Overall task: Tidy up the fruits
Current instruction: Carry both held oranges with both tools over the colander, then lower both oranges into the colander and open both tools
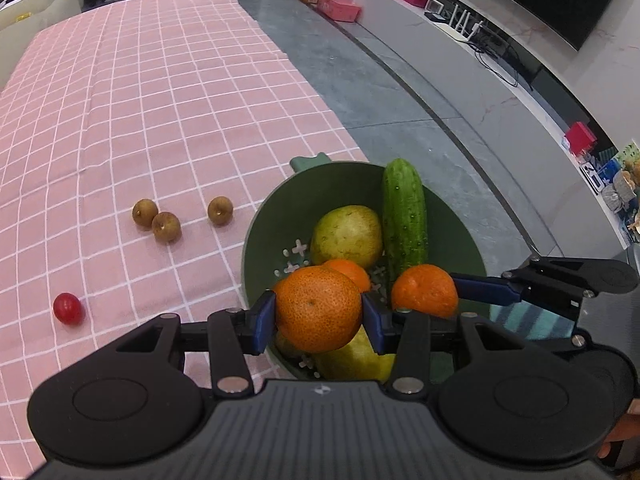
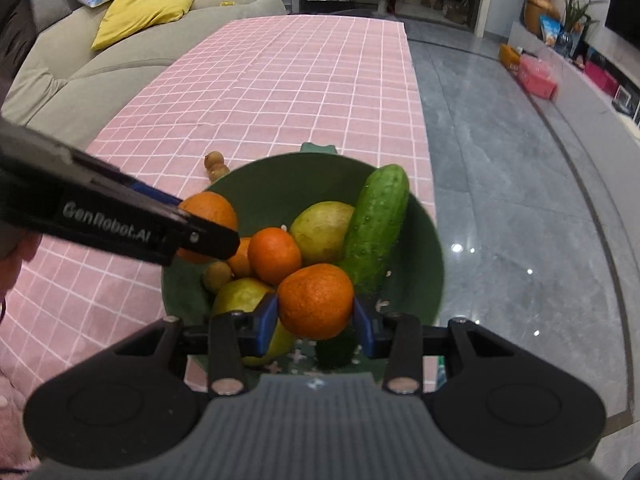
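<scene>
A green colander bowl [image 1: 280,200] stands at the near right edge of the pink checked tablecloth [image 1: 160,100]. In it lie a cucumber [image 1: 404,216], a yellow-green pear [image 1: 346,236], a small orange [image 1: 350,272] and a second pear [image 2: 240,296]. My left gripper [image 1: 319,314] is shut on an orange [image 1: 319,308] above the bowl. My right gripper [image 2: 316,314] is shut on another orange [image 2: 316,300] above the bowl; it also shows in the left wrist view [image 1: 425,290]. The bowl [image 2: 424,264] also holds a loose orange [image 2: 274,255] and a brown longan [image 2: 217,276].
Three brown longans [image 1: 145,213] [image 1: 166,227] [image 1: 220,210] and a red cherry tomato [image 1: 69,309] lie on the cloth left of the bowl. A grey floor [image 2: 500,200] lies to the right of the table; a sofa [image 2: 80,52] stands to the left.
</scene>
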Motion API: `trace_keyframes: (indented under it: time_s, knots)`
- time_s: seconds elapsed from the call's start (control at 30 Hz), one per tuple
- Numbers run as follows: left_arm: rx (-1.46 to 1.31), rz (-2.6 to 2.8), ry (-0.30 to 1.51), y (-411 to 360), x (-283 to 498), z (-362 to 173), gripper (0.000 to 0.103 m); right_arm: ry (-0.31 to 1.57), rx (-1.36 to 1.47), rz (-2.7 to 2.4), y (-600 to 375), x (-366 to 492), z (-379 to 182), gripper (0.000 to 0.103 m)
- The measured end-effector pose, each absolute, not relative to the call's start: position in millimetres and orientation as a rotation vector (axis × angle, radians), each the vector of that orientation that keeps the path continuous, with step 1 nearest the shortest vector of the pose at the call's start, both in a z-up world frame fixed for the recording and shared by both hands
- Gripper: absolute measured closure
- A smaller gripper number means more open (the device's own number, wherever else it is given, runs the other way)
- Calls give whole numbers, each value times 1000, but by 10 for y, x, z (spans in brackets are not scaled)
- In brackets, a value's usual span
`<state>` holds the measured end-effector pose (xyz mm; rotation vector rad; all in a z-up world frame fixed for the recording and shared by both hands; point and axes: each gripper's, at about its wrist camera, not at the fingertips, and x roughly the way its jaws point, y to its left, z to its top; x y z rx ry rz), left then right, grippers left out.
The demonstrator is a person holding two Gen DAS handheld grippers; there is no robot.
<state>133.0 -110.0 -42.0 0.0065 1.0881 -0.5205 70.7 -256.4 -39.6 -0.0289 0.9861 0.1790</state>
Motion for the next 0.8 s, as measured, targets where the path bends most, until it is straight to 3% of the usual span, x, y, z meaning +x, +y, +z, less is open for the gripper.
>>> trace_keyframes:
  time_s: [0.8]
  knots:
    - [-6,-494,1053,-1036,1353,-334,51,995,37,201,-2521,921,-553,64]
